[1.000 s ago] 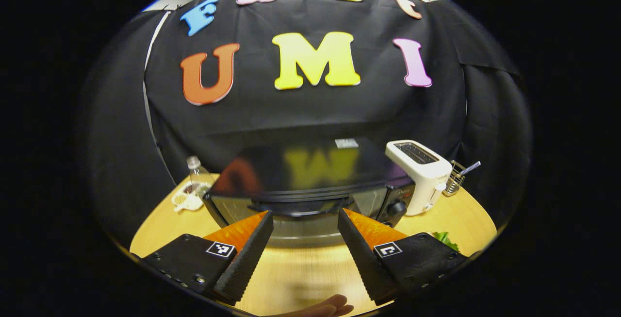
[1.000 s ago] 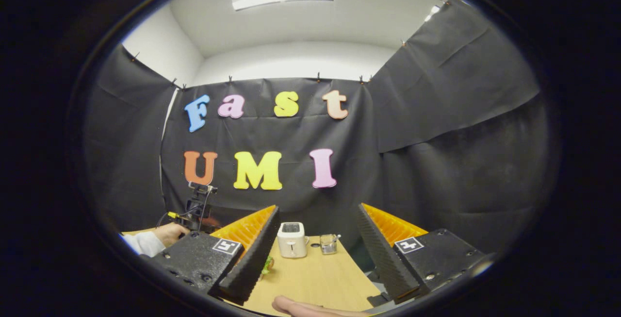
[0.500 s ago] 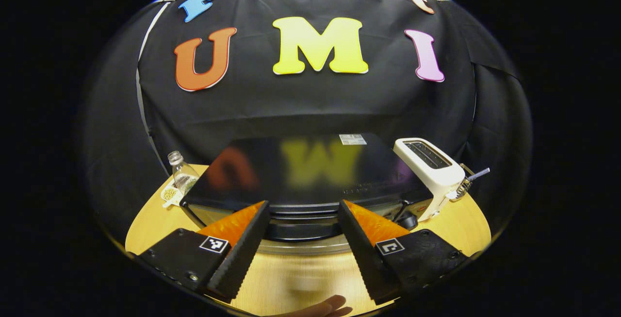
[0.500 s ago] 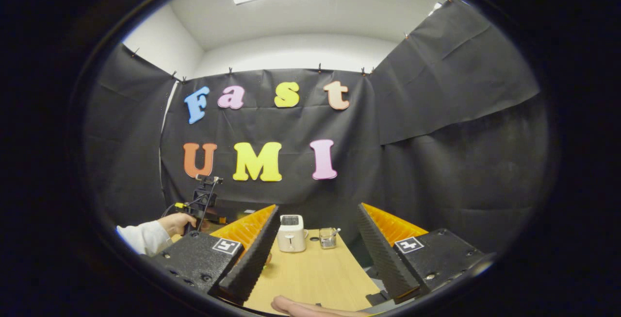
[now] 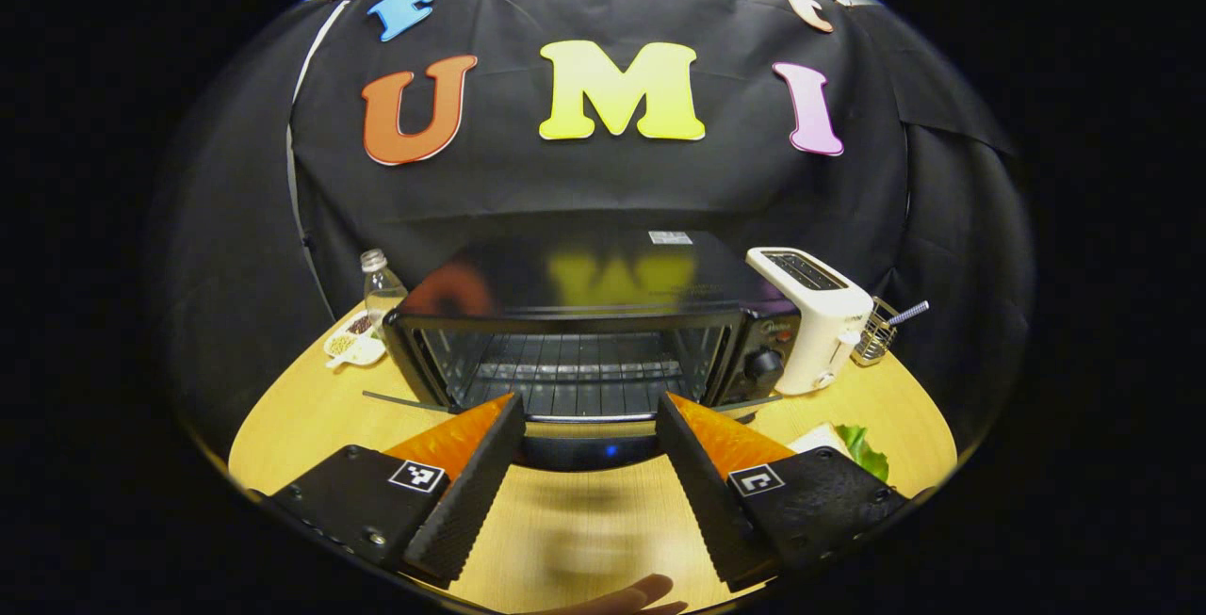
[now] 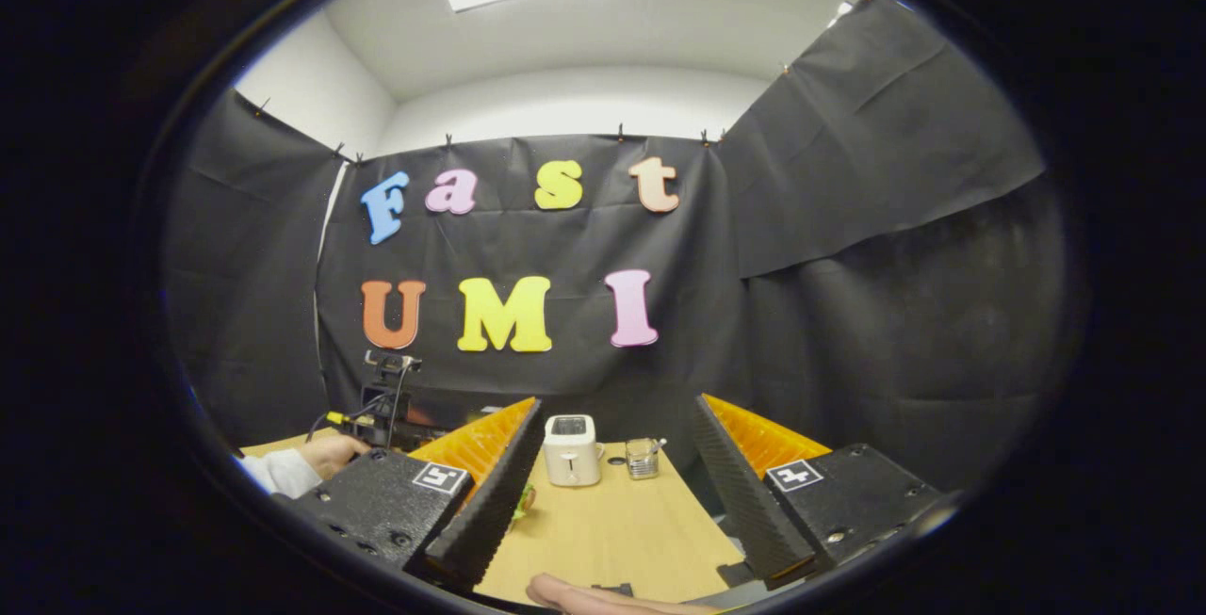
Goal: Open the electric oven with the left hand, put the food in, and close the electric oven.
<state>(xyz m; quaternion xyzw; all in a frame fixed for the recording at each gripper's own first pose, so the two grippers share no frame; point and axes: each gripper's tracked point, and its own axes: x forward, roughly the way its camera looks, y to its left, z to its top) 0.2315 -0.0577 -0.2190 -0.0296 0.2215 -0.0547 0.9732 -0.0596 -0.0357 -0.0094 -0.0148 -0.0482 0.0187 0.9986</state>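
The black electric oven (image 5: 603,281) stands on the wooden table (image 5: 311,408) straight ahead, its door (image 5: 584,445) folded down flat towards me. Inside it a bare wire rack (image 5: 575,380) shows. My left gripper (image 5: 589,406) is open, its fingers spread just above the lowered door's front edge, gripping nothing. The food, something pale with green lettuce (image 5: 855,447), lies on the table behind the right finger. My right gripper (image 6: 612,408) hovers open over the table's right part, with a bit of the food (image 6: 523,500) by its left finger. A hand (image 6: 325,453) holds the left gripper (image 6: 377,412) farther left.
A white toaster (image 5: 810,314) stands right of the oven, also seen as the toaster (image 6: 573,450), with a wire holder (image 5: 881,332) beyond it. A plastic bottle (image 5: 380,285) and a small dish (image 5: 350,347) sit left of the oven. A thumb (image 5: 641,591) shows at the bottom.
The oven door has swung down to fully open, and the rack inside has come into sight. The left gripper dropped and drew back. The right gripper barely shifted.
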